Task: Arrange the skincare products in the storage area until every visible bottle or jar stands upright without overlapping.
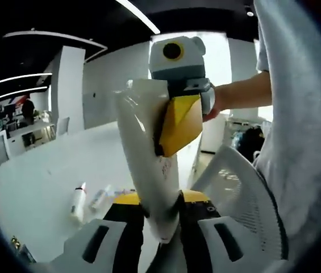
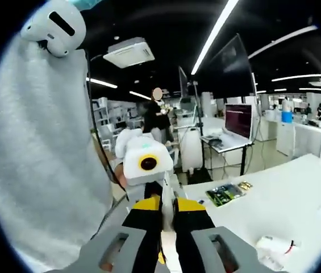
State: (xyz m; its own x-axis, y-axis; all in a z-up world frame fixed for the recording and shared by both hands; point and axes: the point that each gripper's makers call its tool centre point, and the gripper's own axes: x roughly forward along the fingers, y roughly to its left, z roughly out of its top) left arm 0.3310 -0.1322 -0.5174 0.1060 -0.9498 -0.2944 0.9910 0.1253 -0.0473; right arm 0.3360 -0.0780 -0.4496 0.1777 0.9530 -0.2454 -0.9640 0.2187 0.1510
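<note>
I have a white tube (image 1: 149, 170) lifted well above the bench (image 1: 41, 187), clamped at its lower end by my left gripper (image 1: 161, 219) and pinched higher up by my right gripper (image 1: 177, 128). In the right gripper view, that gripper (image 2: 169, 213) is clenched on the tube's edge. I judge this a mid-air handover or reorienting step; next I must release one gripper and stand the tube upright. Two more products (image 1: 89, 200) lie toppled on the bench. Open office, ceiling strip lights.
</note>
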